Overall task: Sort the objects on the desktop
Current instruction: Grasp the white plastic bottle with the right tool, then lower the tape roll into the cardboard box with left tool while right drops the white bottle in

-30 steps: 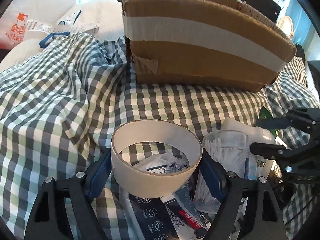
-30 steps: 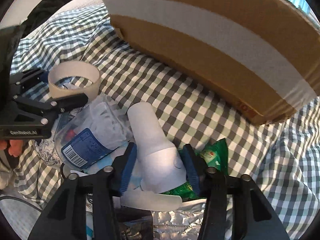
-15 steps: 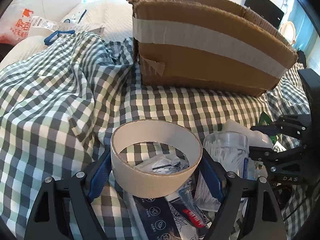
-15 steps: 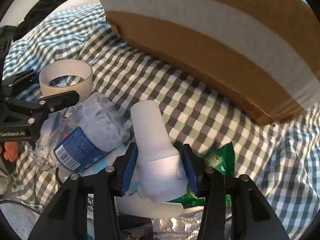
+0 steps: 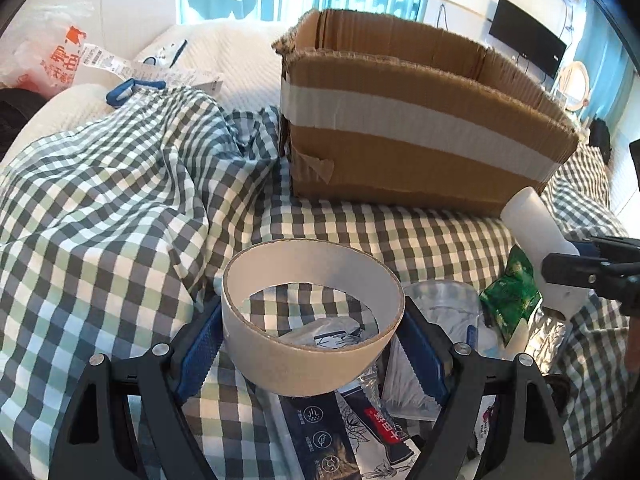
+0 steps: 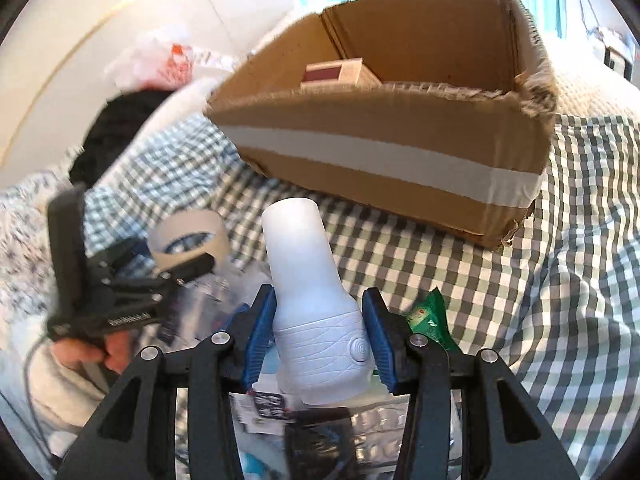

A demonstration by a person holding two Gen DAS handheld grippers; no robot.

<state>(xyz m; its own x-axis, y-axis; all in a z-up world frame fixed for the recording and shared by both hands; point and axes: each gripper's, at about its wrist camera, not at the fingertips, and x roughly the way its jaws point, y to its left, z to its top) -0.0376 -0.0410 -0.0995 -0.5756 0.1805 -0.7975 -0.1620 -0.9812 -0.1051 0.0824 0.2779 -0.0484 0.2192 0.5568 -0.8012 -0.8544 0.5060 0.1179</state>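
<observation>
My left gripper (image 5: 312, 344) is shut on a beige tape roll (image 5: 312, 320) and holds it above a pile of packets. My right gripper (image 6: 320, 332) is shut on a white plastic bottle (image 6: 312, 288), lifted off the pile with its cap end pointing at the cardboard box (image 6: 400, 148). The box (image 5: 420, 140) stands open-topped on the checked cloth behind both grippers. A small brown box (image 6: 340, 74) lies inside it. The bottle also shows at the right of the left wrist view (image 5: 536, 232). The tape roll shows at the left of the right wrist view (image 6: 188, 236).
A pile of loose items lies under the grippers: a clear plastic tub (image 5: 444, 312), a green packet (image 5: 512, 292), dark sachets (image 5: 320, 432) and foil (image 5: 548, 336). The checked cloth (image 5: 100, 200) is rumpled at left. A white plastic bag (image 5: 52, 60) lies far left.
Both grippers have risen and drawn back from the box. The white bottle has come up off the pile in my right gripper. The box's open top now shows.
</observation>
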